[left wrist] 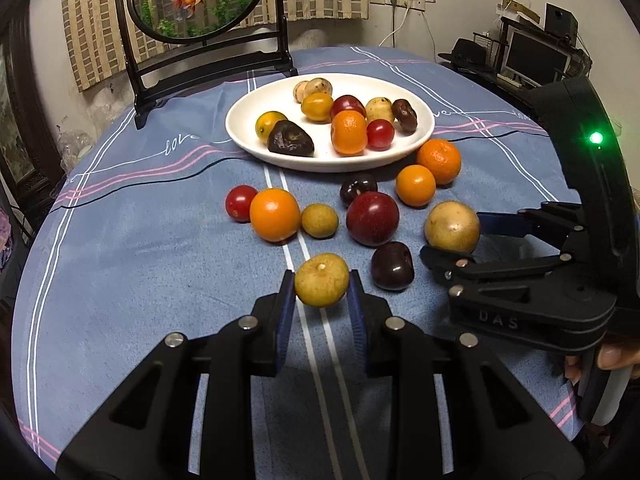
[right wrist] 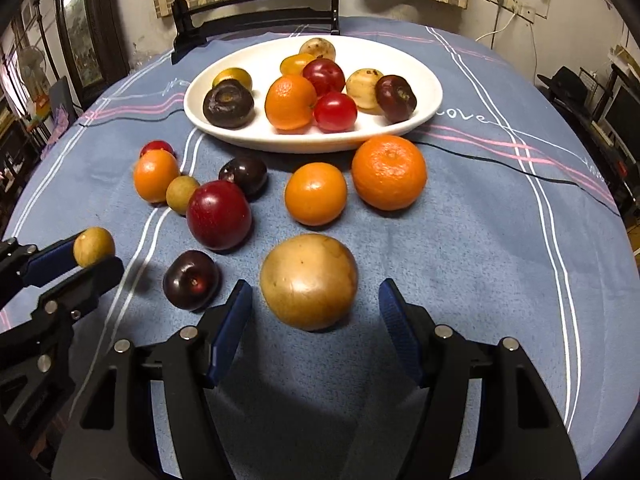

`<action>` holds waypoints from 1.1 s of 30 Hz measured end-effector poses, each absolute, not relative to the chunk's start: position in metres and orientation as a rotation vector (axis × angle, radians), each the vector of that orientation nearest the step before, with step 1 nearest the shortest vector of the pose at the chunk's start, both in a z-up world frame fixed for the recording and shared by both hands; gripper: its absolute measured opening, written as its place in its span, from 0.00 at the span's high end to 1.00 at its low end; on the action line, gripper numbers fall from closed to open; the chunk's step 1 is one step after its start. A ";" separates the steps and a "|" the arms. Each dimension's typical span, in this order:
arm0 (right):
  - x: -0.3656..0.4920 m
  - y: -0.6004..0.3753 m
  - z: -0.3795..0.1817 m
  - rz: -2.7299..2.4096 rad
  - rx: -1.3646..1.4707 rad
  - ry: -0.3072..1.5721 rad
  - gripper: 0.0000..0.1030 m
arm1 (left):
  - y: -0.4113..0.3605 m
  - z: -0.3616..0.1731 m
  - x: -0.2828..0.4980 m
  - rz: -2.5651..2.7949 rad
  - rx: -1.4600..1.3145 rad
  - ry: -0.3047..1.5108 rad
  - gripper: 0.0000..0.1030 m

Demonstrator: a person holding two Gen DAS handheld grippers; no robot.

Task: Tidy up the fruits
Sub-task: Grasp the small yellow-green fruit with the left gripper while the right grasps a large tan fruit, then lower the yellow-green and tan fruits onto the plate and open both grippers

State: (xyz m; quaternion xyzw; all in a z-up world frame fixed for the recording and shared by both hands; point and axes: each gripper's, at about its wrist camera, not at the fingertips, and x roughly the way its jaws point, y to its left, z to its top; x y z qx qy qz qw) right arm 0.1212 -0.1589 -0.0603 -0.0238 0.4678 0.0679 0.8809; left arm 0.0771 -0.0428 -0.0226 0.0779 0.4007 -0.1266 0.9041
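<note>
Clamped between the blue pads of the left gripper [left wrist: 321, 300] sits a small yellow-green fruit [left wrist: 321, 279] near the table's front edge, while the right gripper [right wrist: 316, 312] stands apart around a big tan fruit [right wrist: 309, 281], before the white plate [right wrist: 256, 136].

Your white plate [left wrist: 248, 136] holds about ten mixed fruits: oranges, red plums, dark plums, yellow-brown ones. In front of it on the worktop lie three oranges [right wrist: 389, 172], a big red plum [right wrist: 218, 214], dark plums, a cherry tomato [left wrist: 241, 202] and a large tan fruit [right wrist: 309, 281]. A small tan fruit [left wrist: 321, 279] sits pinched in your left gripper [left wrist: 320, 300].
</note>
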 end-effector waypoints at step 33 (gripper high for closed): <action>0.156 -0.182 0.028 0.247 0.022 0.734 0.58 | -0.050 0.042 0.195 -0.273 0.054 0.763 0.74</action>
